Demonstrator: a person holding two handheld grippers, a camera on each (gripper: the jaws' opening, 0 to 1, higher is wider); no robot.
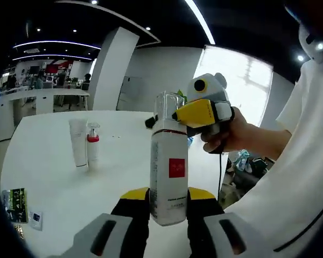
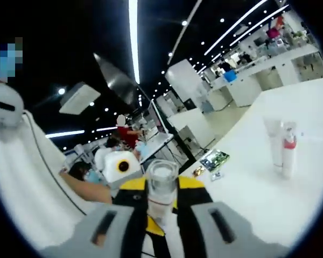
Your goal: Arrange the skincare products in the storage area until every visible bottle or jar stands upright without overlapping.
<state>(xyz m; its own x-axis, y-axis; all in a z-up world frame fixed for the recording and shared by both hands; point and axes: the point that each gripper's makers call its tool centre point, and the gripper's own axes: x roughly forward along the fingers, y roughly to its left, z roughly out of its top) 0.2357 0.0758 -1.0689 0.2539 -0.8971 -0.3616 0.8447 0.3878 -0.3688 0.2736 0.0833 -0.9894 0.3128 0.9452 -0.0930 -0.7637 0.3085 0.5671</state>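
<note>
A tall white spray bottle (image 1: 169,161) with a red square label stands upright between the yellow jaws of my left gripper (image 1: 168,198), which is shut on its lower body. Its clear cap (image 1: 168,105) is pinched from the right by my right gripper (image 1: 178,114), held in a hand. In the right gripper view the same clear cap (image 2: 161,180) sits between the jaws of my right gripper (image 2: 161,194). On the white table (image 1: 54,177) a white tube (image 1: 78,142) and a small bottle with a red collar (image 1: 92,146) stand upright side by side; they are the tube (image 2: 273,141) and small bottle (image 2: 289,149).
A printed packet (image 1: 13,201) and a small card (image 1: 35,218) lie near the table's left edge. A person's white sleeve (image 1: 290,177) takes up the right side. Desks and people stand far behind. Open tabletop lies around the two standing products.
</note>
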